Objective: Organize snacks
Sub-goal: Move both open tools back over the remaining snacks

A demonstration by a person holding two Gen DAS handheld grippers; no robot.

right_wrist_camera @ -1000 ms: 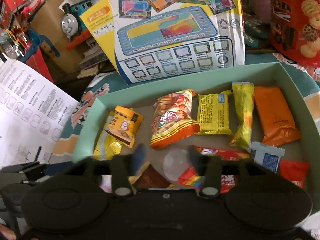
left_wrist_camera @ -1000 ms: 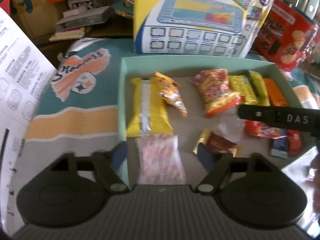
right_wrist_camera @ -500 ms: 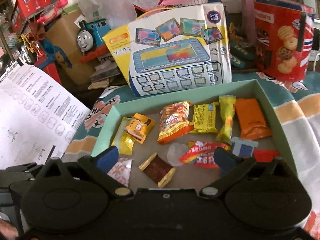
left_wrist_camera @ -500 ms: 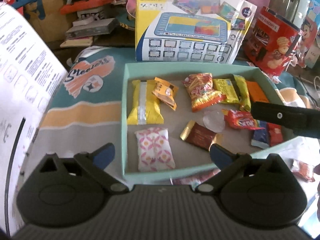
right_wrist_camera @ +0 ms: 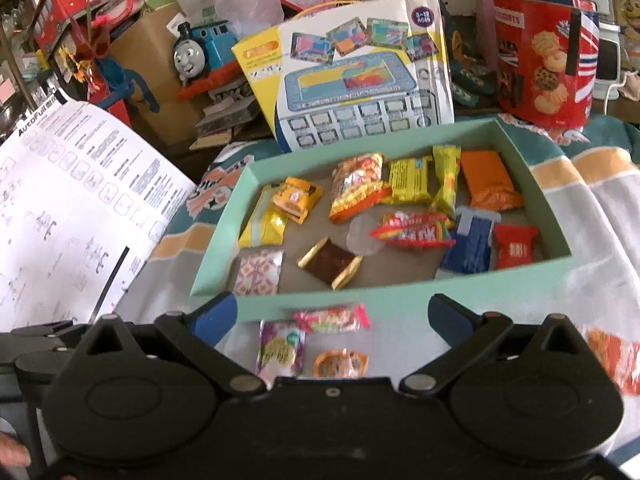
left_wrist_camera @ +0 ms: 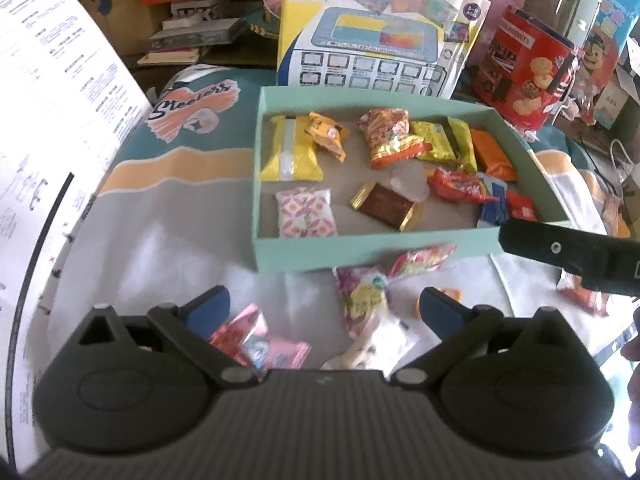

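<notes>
A mint-green box [left_wrist_camera: 360,254] holds several snack packets, among them a pink patterned packet [left_wrist_camera: 306,212], a brown chocolate bar [left_wrist_camera: 386,206] and a yellow packet [left_wrist_camera: 290,154]. Loose snacks lie on the cloth in front of the box: a purple-yellow packet [left_wrist_camera: 360,300], a pink-red packet [left_wrist_camera: 256,338] and an orange sweet [right_wrist_camera: 340,364]. My left gripper [left_wrist_camera: 323,308] hangs open above these loose snacks, with nothing between its fingers. My right gripper [right_wrist_camera: 332,314] is open too, just short of the box's front wall [right_wrist_camera: 400,300]. It shows as a black bar [left_wrist_camera: 568,256] in the left wrist view.
A large white printed sheet [left_wrist_camera: 48,160] stands at the left. Behind the box lean a toy tablet carton [left_wrist_camera: 376,52] and a red biscuit tin [left_wrist_camera: 528,72], with a blue toy train [right_wrist_camera: 204,56] further back. Another orange packet [right_wrist_camera: 612,356] lies on the cloth at the right.
Both grippers have drawn back from inside the box and risen, and their jaws have spread wider. The pink patterned packet stays in the box. The loose snacks in front have come into view.
</notes>
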